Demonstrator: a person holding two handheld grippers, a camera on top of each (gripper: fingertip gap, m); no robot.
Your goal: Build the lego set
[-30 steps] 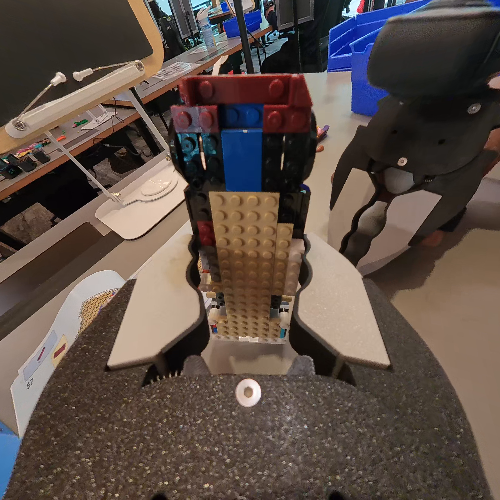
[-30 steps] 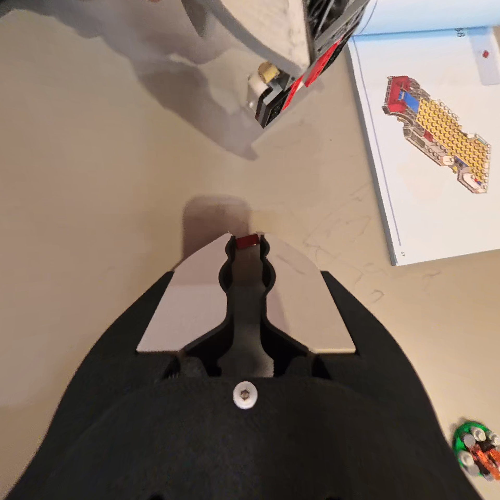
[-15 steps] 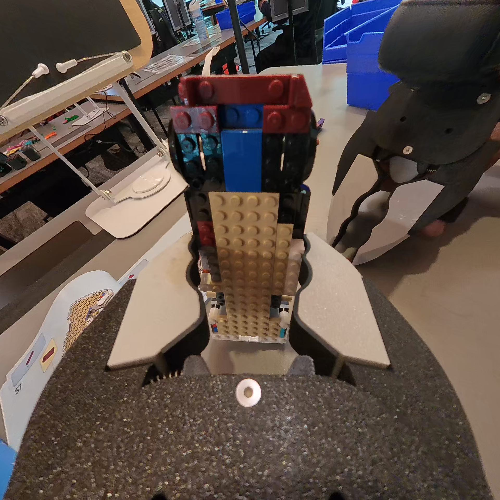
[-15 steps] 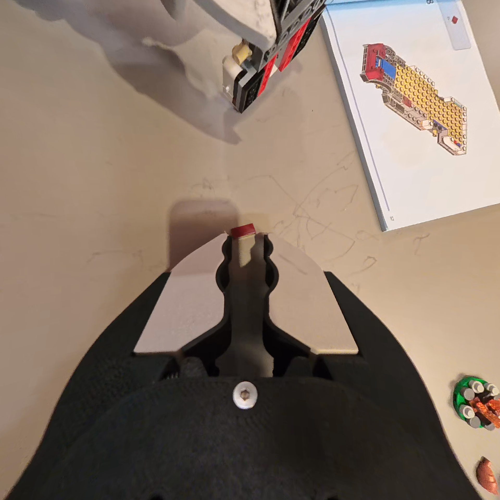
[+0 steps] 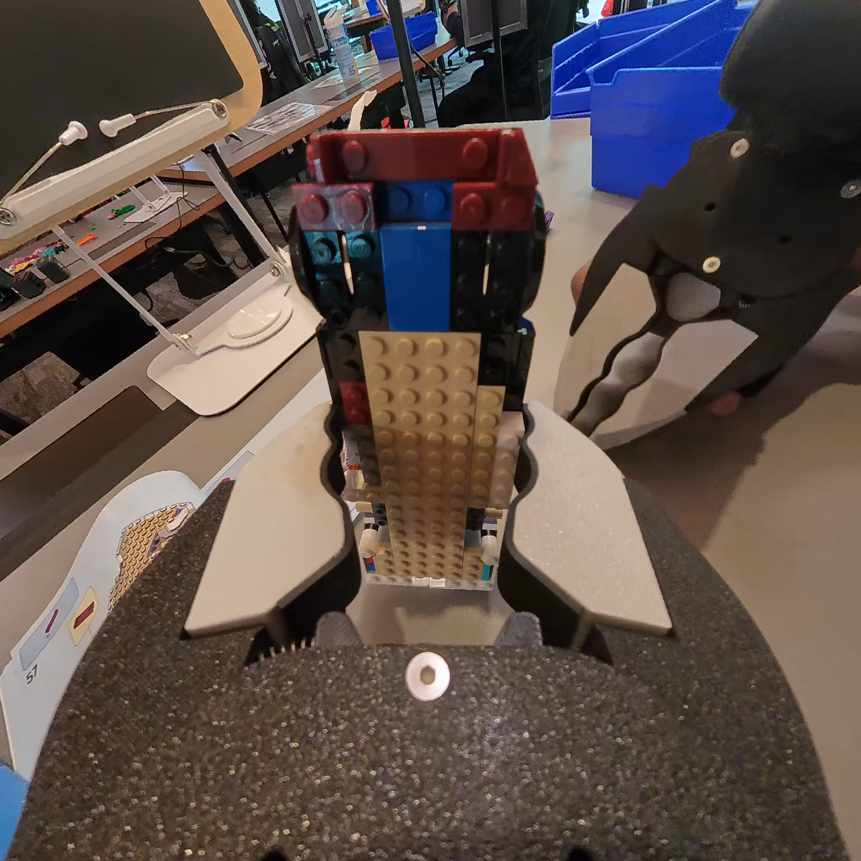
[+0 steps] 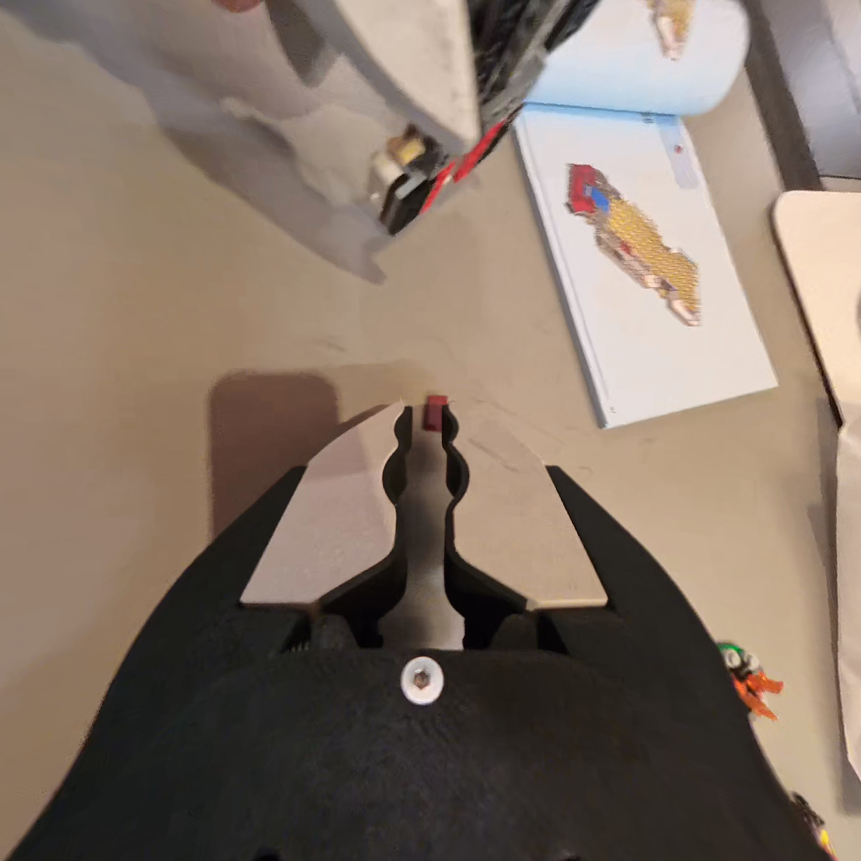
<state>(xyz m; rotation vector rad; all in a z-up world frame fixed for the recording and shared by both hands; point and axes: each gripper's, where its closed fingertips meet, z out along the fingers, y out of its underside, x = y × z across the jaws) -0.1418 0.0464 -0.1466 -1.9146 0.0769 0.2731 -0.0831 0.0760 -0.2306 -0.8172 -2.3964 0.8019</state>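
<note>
My left gripper (image 5: 428, 410) is shut on a long brick model (image 5: 419, 396) with tan studded plates, black sides, a blue strip and a dark red end. It holds the model tilted up above the table. The model's lower end also shows in the right wrist view (image 6: 466, 153). My right gripper (image 6: 426, 407) points down at the beige table (image 6: 140, 279). A small dark red piece (image 6: 434, 414) stands between its tips against the right finger (image 6: 489, 466). A strip of table shows between the piece and the left finger (image 6: 354, 466). The right gripper also shows in the left wrist view (image 5: 580, 421).
An open instruction booklet (image 6: 652, 303) lies to the right of the right gripper; it also shows in the left wrist view (image 5: 93, 582). A small green and orange brick cluster (image 6: 745, 675) lies at the right edge. Blue bins (image 5: 652, 93) and a white stand base (image 5: 233, 354) are behind.
The right jaws held the red piece crosswise, widened off it, then narrowed again. The piece has turned and now stands along the right finger. The left gripper keeps its hold on the model.
</note>
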